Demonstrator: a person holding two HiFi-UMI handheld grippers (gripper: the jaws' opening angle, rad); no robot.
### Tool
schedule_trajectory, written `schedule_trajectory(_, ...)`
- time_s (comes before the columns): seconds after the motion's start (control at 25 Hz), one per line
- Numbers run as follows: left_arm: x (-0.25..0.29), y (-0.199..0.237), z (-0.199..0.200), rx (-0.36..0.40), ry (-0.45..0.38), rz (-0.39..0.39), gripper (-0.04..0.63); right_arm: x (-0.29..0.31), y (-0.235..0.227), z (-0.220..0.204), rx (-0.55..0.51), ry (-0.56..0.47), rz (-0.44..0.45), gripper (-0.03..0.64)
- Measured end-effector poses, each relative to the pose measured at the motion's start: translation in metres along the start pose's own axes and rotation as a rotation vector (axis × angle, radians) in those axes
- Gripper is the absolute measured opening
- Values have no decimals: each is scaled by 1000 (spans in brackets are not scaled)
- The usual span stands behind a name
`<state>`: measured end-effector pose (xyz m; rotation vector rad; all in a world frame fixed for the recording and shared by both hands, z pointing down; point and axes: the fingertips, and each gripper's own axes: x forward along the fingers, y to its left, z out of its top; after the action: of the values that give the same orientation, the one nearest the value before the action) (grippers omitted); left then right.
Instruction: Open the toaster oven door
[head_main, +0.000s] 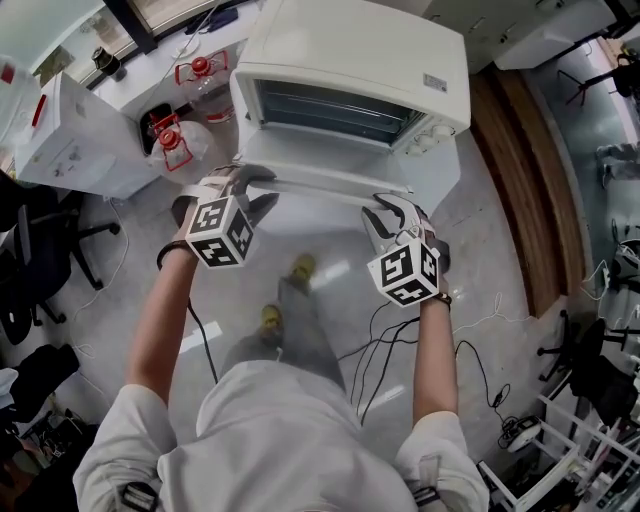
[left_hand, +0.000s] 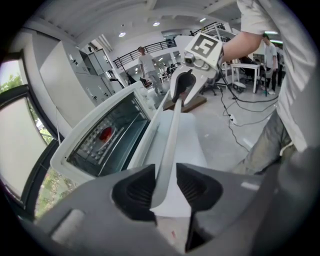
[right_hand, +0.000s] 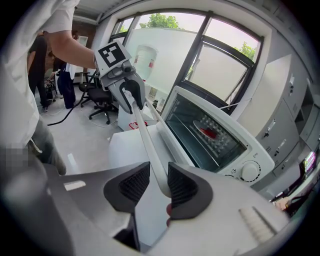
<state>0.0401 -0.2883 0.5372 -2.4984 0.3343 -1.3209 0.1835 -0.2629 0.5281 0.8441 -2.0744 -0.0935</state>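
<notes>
The oven (head_main: 352, 52) stands white and boxy on a white stand, its mouth facing the person. Its door (head_main: 325, 168) is open: swung down from the oven's bottom front edge, it lies about flat and sticks out toward the person. The handle (head_main: 322, 189), a pale bar, runs along the door's edge farthest from the oven.

Both grippers are on that bar. The left gripper (head_main: 245, 180) sits at the handle's end on the oven's left. In the left gripper view the bar runs between its dark ribbed pads (left_hand: 136, 191). It lies against one pad, with a thin gap at the other, so the jaws stand loosely around the bar rather than squeezing it. The right gripper (head_main: 386, 206) sits at the end below the oven's knobs (head_main: 428, 138). In the right gripper view its jaws are closed on the handle, both pads against the bar.

Inside the oven a wire rack (right_hand: 220, 137) carries something red (right_hand: 210, 132); what it is cannot be told. Left of the oven, on the floor, stand two clear jugs (head_main: 185, 140) with red caps. Black cables (head_main: 400, 345) trail over the floor in front of the oven, beside the person's legs.
</notes>
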Motion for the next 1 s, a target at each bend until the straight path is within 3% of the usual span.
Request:
schedule_trajectory(0.32,9,-31,-8,-5,-18,-6,159,4,23,-17,18,-8,-12,98)
schedule_trajectory(1.0,45,-91,-41,61,-16,84,247,32,75,-57,4,-37,-90,143)
